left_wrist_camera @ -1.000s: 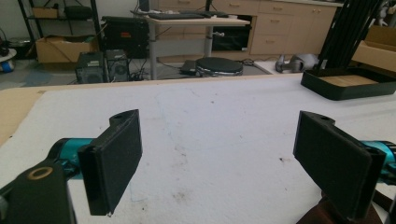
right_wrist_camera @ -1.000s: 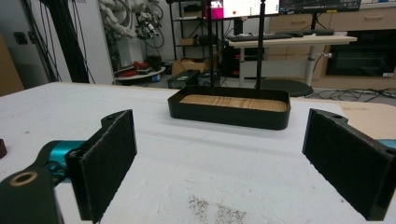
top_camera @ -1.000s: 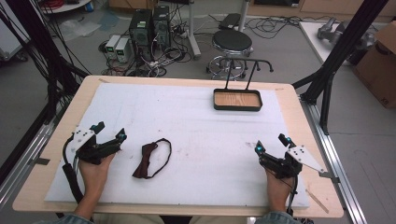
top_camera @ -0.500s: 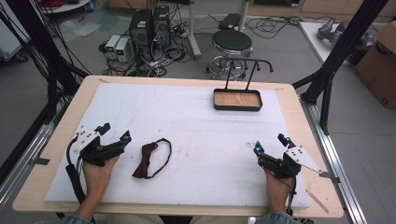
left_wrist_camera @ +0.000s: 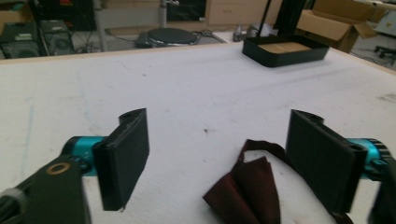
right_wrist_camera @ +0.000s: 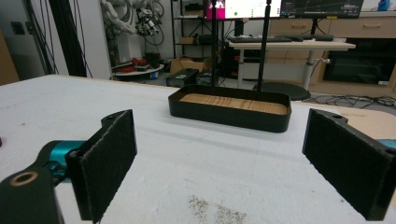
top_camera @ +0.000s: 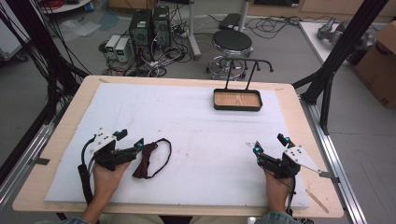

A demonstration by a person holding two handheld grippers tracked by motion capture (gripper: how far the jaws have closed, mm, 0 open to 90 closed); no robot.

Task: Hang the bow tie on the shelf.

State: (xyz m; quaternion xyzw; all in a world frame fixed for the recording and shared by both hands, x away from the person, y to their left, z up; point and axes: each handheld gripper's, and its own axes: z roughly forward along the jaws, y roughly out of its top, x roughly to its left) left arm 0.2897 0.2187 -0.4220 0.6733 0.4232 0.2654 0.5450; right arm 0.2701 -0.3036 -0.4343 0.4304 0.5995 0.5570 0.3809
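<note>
From the high view: a wooden counter covered by a white foam mat, and on the mat a dark maroon cloth bow tie with a thin looped strap lies at the near left. The left gripper sits just to the left of that bow tie, fingers spread wide, one fingertip right at the fabric's edge, though I cannot tell if it touches. A hand holds it from below. Well to the right of the bow tie, the right gripper rests on the mat with its fingers apart, nothing between them. Far beyond the bow tie and to its right stands a shallow black tray with a wooden floor and a tall wire handle.

Over to the left gripper view: the two black padded fingers stand wide open, and the bow tie lies on the mat between them, close beside the right-hand finger. The tray sits far beyond the bow tie.

Right gripper view now: fingers held wide apart over bare mat, the tray straight ahead, well clear of them.
</note>
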